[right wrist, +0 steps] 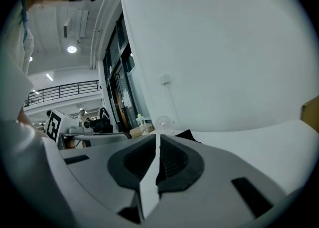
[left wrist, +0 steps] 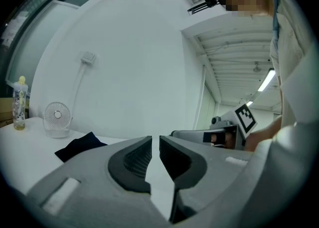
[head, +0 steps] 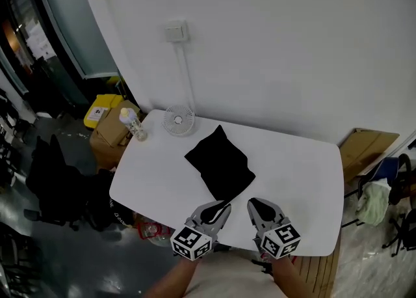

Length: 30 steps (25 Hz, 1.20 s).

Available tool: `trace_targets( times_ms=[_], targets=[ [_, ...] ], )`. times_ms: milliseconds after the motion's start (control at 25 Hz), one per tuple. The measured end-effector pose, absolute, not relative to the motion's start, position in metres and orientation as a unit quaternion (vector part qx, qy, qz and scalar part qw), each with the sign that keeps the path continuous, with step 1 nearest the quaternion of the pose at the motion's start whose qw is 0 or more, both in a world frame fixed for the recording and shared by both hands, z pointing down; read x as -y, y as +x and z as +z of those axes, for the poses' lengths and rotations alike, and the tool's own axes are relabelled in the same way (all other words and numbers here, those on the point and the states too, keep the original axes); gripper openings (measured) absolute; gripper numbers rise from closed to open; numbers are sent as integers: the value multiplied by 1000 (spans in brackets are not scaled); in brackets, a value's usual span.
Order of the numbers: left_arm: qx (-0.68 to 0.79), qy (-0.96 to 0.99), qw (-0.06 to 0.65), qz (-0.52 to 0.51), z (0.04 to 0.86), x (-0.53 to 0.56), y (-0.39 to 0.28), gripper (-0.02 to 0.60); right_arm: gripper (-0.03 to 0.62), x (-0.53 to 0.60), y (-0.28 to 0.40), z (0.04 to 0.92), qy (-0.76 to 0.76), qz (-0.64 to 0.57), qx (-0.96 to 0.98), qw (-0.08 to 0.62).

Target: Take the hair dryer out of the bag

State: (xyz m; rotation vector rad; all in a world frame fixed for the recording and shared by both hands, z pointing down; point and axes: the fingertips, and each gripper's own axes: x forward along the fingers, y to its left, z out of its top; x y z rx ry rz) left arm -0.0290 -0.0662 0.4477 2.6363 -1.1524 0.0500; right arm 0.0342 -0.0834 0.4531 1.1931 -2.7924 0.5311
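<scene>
Head view: we hold both tools low over the near edge of the rounded white table (head: 299,166). The soft black fabric bag (head: 220,162) lies flat near the table's middle, just ahead of them. No hair dryer shows anywhere, so we judge that it sits inside the bag. We cannot make out which side the bag's mouth is on.

The left gripper (head: 220,209) has its jaws drawn almost together with only a thin slit between them, and nothing is in it. The right gripper (head: 255,204) is clenched tight and is also empty. Neither one touches the bag.

The step in hand looks like the approach. To do it well, we should spread both sets of jaws before we reach the fabric and then find the mouth of the bag first. One gripper can pinch a single layer at the opening and lift it. The other can then slide in and close on a firm part of the dryer, not on cloth. We should pull toward ourselves, so the bag does not get pushed into the small white desk fan (head: 179,121) or the clear plastic bottle (head: 133,123) at the far left corner.
</scene>
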Motion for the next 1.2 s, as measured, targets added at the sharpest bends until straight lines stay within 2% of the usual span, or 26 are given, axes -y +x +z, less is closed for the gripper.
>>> trace_targets(
  times_ms=[400, 800, 1200],
  targets=[
    [411, 895, 138, 105, 502, 86, -31, 43, 20, 95, 37, 477, 396, 189, 898, 40],
    [417, 878, 145, 185, 552, 116, -30, 192, 32, 107, 38, 495, 403, 201, 891, 54],
    [424, 844, 161, 288, 612, 136, -36, 207, 41, 110, 40, 518, 406, 219, 885, 62]
  ],
)
